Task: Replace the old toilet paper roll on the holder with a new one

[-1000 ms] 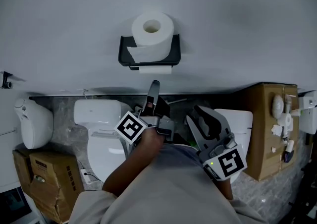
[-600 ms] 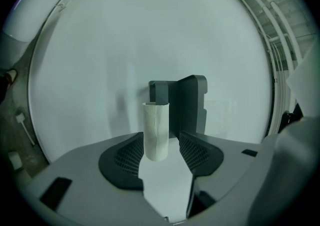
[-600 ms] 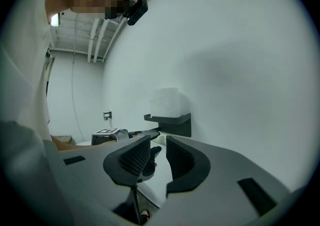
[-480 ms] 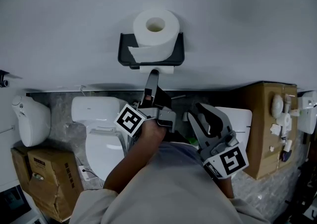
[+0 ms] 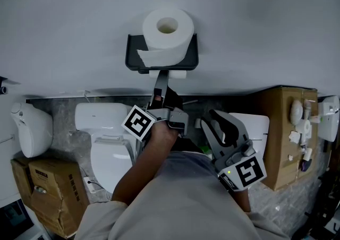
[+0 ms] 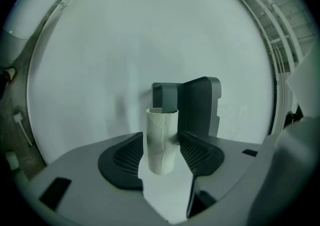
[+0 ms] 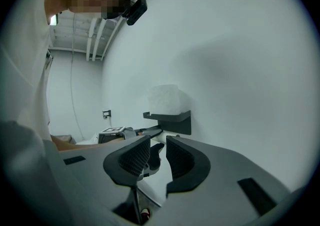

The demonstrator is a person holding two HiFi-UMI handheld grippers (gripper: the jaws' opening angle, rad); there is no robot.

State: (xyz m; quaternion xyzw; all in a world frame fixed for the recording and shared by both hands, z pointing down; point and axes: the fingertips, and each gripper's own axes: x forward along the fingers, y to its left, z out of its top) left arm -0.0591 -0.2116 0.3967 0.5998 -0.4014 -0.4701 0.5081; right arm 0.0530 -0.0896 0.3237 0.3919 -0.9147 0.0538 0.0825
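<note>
At the bottom of the head view is the person's grey shirt (image 5: 175, 202). From it the left arm reaches up the middle of the picture. The left hand (image 5: 158, 140) holds the left claw (image 5: 161, 79), which points at the wall. Its cube with a black-and-white square marker (image 5: 139, 123) sits on the left side. Lower right, the right claw (image 7: 158, 156) is held back near the body. Its two jaws stand close with a thin gap and pinch nothing.

Under the arms are a white toilet (image 5: 106, 148) at the left and a brown cardboard box (image 5: 281, 143) at the right.

The left claw's jaws have just been opening and are spread wide. The old roll, a bare pale cardboard tube (image 6: 161, 140), stands right between them, with the dark pads just beside it. I cannot tell if they touch it. The tube hangs under the black wall holder (image 5: 133, 56). On the holder's flat top, in the upper middle of the head view, sits the new fat white toilet paper roll (image 5: 167, 32). Behind it is the plain pale wall (image 5: 265, 21).
</note>
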